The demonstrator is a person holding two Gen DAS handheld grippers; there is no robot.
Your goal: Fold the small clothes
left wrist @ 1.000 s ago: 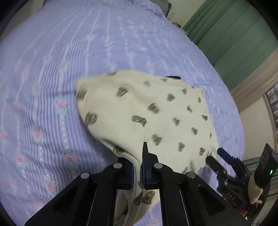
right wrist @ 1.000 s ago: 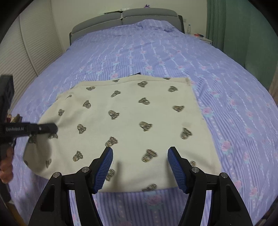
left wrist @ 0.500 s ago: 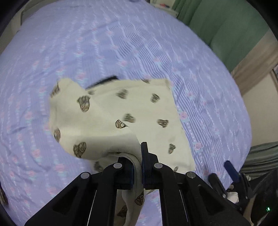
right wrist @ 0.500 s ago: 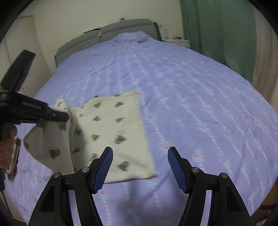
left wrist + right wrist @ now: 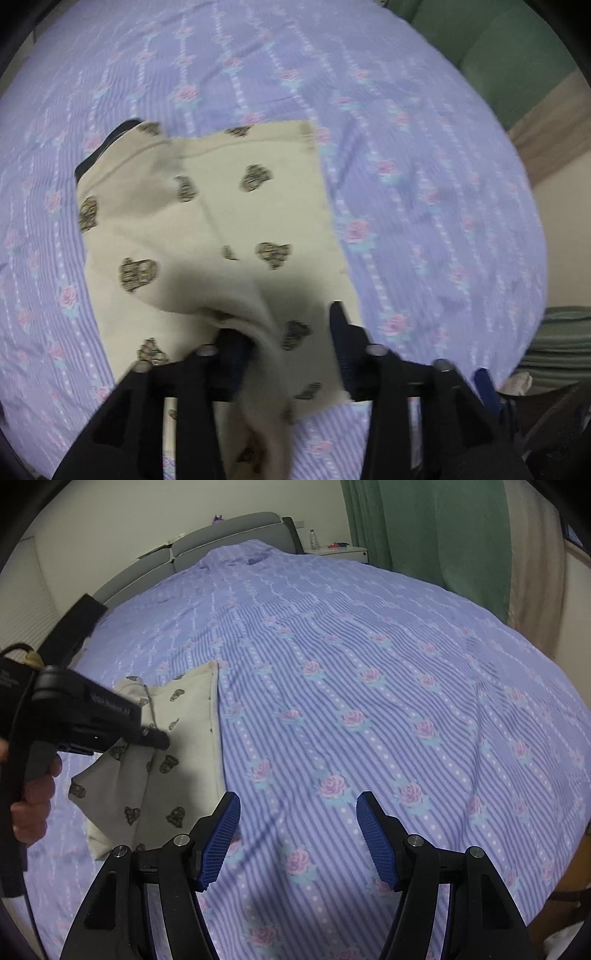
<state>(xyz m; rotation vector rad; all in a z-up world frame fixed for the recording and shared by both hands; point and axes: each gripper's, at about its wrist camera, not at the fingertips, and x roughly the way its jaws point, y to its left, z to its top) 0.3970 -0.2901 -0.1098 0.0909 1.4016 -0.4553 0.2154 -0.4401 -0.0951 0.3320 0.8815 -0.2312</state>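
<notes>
A cream garment (image 5: 229, 206) with dark brown prints lies on the purple flowered bedspread (image 5: 424, 166), one side folded over the rest. My left gripper (image 5: 286, 325) hangs right above it, pointing steeply down. Its jaws are opening, and a loose fold of the cloth drapes beside the left finger (image 5: 236, 343) without being pinched. In the right wrist view the left gripper (image 5: 162, 740) sits over the garment (image 5: 184, 738) at the left, with a hand (image 5: 33, 797) on its handle. My right gripper (image 5: 297, 801) stands open over bare bedspread (image 5: 369, 664), to the right of the garment.
A grey headboard (image 5: 221, 535) closes the far end of the bed. A white nightstand (image 5: 340, 550) with small items stands beside green curtains (image 5: 424, 535) at the right. The bed's right edge drops off close to the curtains.
The left gripper carried the garment's edge across over the rest, then its jaws parted and released the cloth. The right gripper swung right, off the garment, staying open.
</notes>
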